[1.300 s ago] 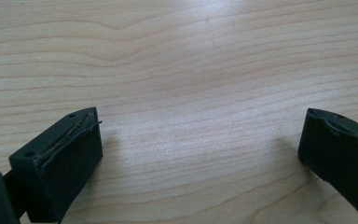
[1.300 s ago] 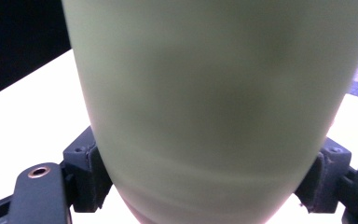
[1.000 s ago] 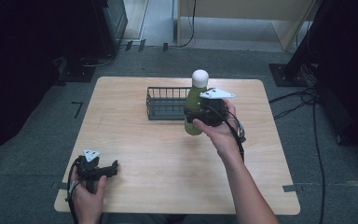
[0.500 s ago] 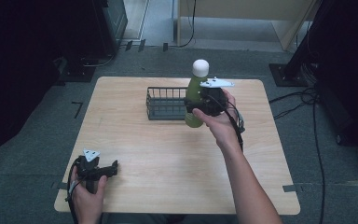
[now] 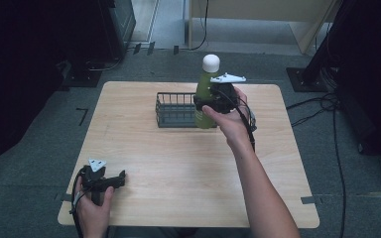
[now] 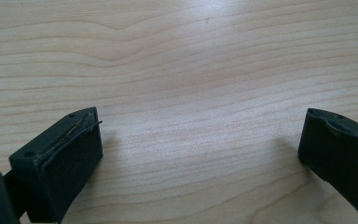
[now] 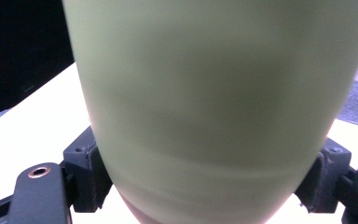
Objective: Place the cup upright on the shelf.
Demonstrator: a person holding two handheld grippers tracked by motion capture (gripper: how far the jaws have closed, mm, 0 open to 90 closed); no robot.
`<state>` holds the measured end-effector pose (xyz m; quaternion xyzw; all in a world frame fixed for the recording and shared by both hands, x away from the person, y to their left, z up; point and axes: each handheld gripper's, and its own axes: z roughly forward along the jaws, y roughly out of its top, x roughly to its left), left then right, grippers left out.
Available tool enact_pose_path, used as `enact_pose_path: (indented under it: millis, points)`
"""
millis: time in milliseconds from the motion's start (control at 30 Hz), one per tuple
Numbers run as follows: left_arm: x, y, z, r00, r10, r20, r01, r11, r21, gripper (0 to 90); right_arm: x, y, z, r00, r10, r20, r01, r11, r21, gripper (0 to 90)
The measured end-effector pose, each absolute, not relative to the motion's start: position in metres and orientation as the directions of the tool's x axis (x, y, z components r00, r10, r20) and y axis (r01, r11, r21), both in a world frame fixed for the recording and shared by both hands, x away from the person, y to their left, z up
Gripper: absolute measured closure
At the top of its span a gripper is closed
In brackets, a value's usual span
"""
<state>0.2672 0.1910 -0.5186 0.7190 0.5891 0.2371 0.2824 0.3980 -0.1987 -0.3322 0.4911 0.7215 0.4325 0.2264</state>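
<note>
A green bottle (image 5: 206,94) with a white cap is held upright in the air at the right end of a black wire basket (image 5: 174,110) on the far part of the table. My right gripper (image 5: 207,105) is shut on the bottle's body; up close, the green wall (image 7: 214,107) sits between the two black pads (image 7: 91,175). My left gripper (image 5: 120,178) rests near the table's front left corner, jaws wide open with nothing between them, only bare wood (image 6: 196,121) in front.
The wooden table (image 5: 188,173) stands on a grey floor. Cables (image 5: 327,106) run across the floor at the right, and dark equipment stands behind and to the left.
My right gripper has carried the bottle up and a little farther back, toward the basket's right end. The left gripper has stayed put.
</note>
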Motion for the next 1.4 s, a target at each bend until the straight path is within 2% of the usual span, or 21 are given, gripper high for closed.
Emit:
enact_pose_path:
  millis: [867,1400]
  points:
    - [0.267,0.191,-0.518,0.196,0.981,0.01,0.714,-0.15,0.684,0.0,0.441,-0.199,-0.313,-0.366,0.922,0.123,0.528,0.097,0.844,20.4]
    - [0.267,0.191,-0.518,0.195,0.981,0.01,0.714,-0.149,0.684,0.0,0.47,-0.192,-0.321,-0.319,0.942,0.104,0.525,0.084,0.847,20.4]
